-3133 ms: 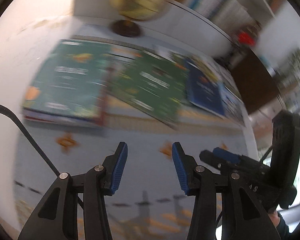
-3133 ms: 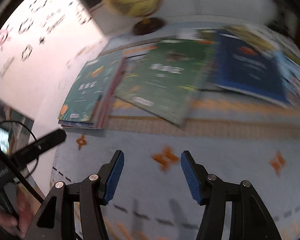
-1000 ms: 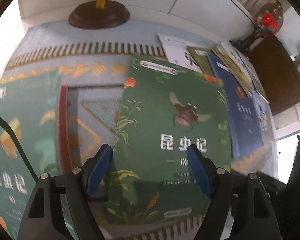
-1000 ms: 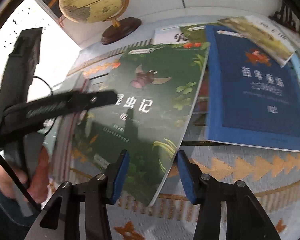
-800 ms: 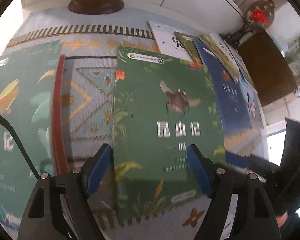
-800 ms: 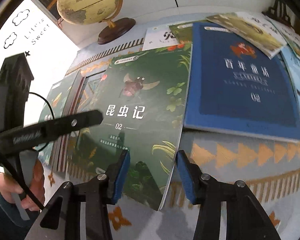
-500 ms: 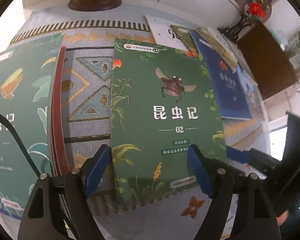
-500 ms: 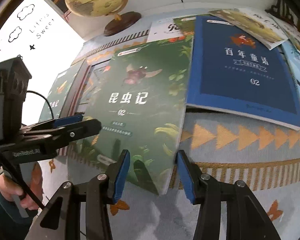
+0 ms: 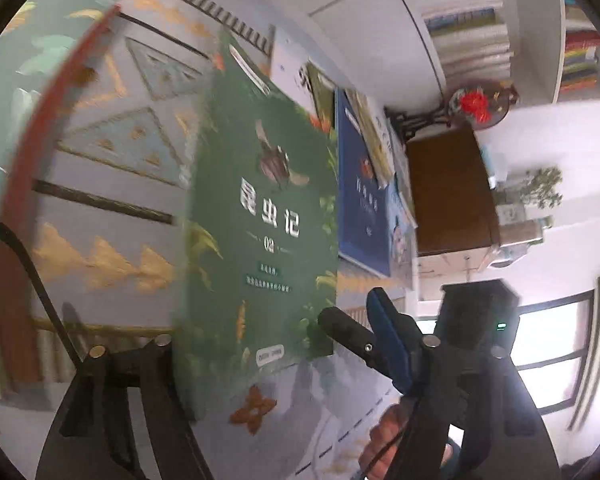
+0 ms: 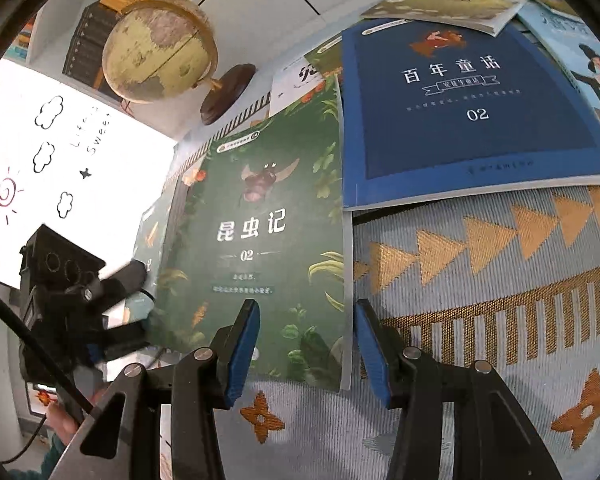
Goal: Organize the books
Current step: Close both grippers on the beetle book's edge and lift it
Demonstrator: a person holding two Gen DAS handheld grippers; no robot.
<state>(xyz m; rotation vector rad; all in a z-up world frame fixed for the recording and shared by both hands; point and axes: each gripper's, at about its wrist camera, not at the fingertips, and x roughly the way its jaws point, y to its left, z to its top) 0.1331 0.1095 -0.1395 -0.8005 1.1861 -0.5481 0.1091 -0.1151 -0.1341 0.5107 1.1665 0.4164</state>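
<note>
The green insect book numbered 02 (image 10: 256,240) is seen lying on the patterned woven cloth (image 10: 480,280). Its long axis runs from near to far, so its short near edge is presented to both grippers.

The right gripper (image 10: 306,346) is held over the near right corner. Its blue pads are parted, and the book's right edge passes up between them. Neither pad is seen touching the cover.

The left gripper (image 9: 300,304) is set at the left side of the same book. Its jaws have just been closing, with the book between them. The left pad is hidden behind the book's left edge, so that finger is judged to be slipped beneath the cover. The right pad stands clear, just beside the near right corner, so no clamp is made out yet.

The left hand is therefore judged the better placed for the lift. A teal-covered pile (image 9: 28,52) lies further left across a strip of bare cloth, and a leftward carry would likely be called for.

The blue fairy-tale book (image 10: 460,112) lies just beside the far right edge. Whether it overlaps the green one cannot be told.
</note>
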